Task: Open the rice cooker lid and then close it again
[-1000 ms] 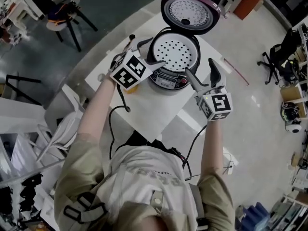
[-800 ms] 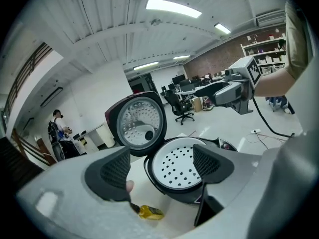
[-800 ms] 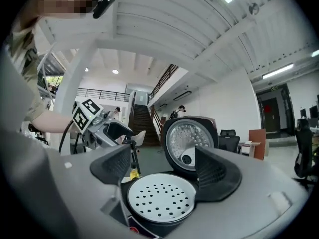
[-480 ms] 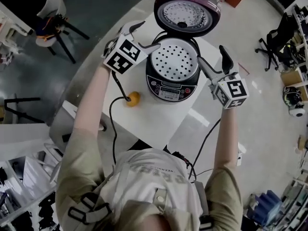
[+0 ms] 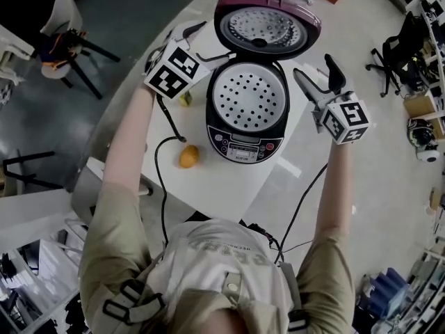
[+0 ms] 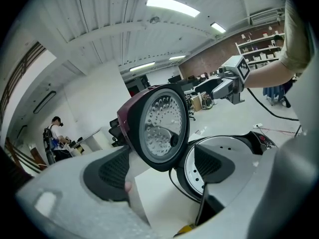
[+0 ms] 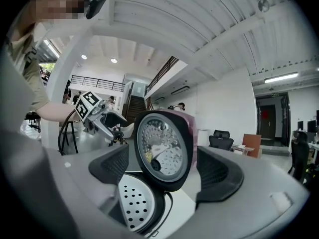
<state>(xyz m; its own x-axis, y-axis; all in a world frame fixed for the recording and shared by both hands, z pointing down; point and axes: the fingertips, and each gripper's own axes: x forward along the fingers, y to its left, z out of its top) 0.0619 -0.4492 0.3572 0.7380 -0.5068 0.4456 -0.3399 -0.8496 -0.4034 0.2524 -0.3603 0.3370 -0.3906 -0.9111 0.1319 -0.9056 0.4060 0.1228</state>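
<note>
Task state:
- The rice cooker (image 5: 247, 117) sits mid-tabletop (image 5: 222, 186). Its lid (image 5: 266, 23) is swung fully up and back on the far hinge, and the perforated inner tray is exposed.
- The opening half looks done. The closing half has not started, because neither tool touches the lid.

Tools:
- Your left tool (image 5: 206, 42) is just beside the lid's left edge. Its jaws stand apart with nothing between the pads. In the left gripper view the lid (image 6: 159, 128) only appears framed between them, further off.
- Your right tool (image 5: 316, 75) is to the right of the pot, near the rim. Its jaws are also spread and empty, and the lid (image 7: 162, 148) stands ahead of them.
- Both sets of jaws have just opened a little wider.

Changes from a second ago:
- Both hands were low at the cooker's front, the left partly over the control panel. They have since travelled away from you along either flank, up toward the lid.
- The small orange fruit (image 5: 188, 156), which was under your left tool, now lies exposed on the tabletop, front-left of the cooker.
- The lid's position is unchanged, open throughout.

Left to do, as I judge it: get a tool onto the raised lid and bring it down until it latches.
</note>
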